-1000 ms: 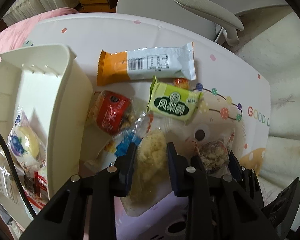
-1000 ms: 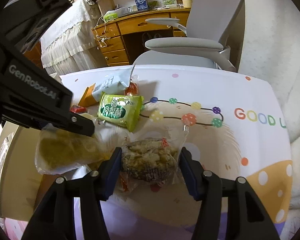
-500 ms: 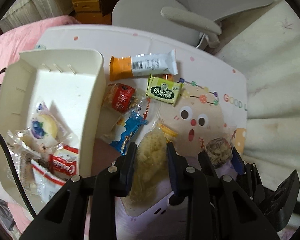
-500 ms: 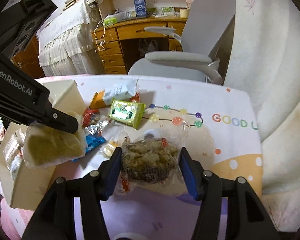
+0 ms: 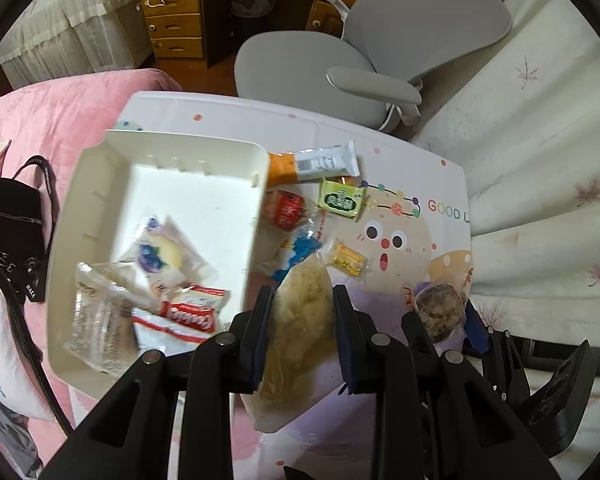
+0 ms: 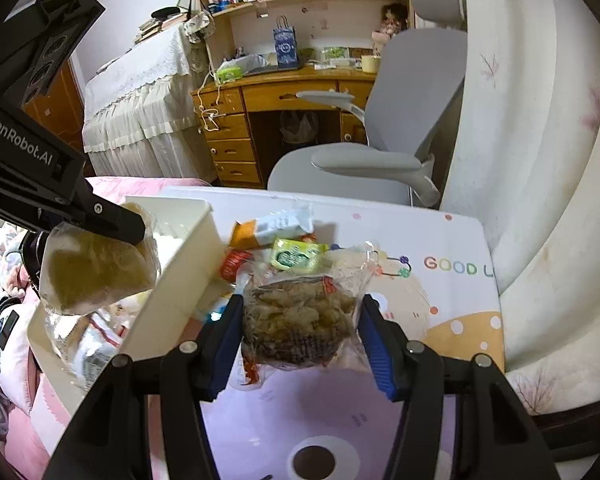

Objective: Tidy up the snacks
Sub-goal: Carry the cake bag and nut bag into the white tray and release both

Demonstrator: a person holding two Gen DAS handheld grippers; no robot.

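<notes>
Jaws clamped: left gripper [image 5: 300, 316] on yellow pastry [image 5: 300, 320]; right gripper [image 6: 300, 332] on brown pastry [image 6: 300, 320].

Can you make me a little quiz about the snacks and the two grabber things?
1. True or false: the left hand-held gripper is shut on a clear bag of yellow crumbly snack.
2. What does the right hand-held gripper hold? A) green packet B) brown wrapped cake C) orange bar
3. Fill in: the blueberry bun lies inside the white ____.

Key: 1 true. 2 B, the brown wrapped cake; the green packet and orange bar lie on the table. 3 bin.
</notes>
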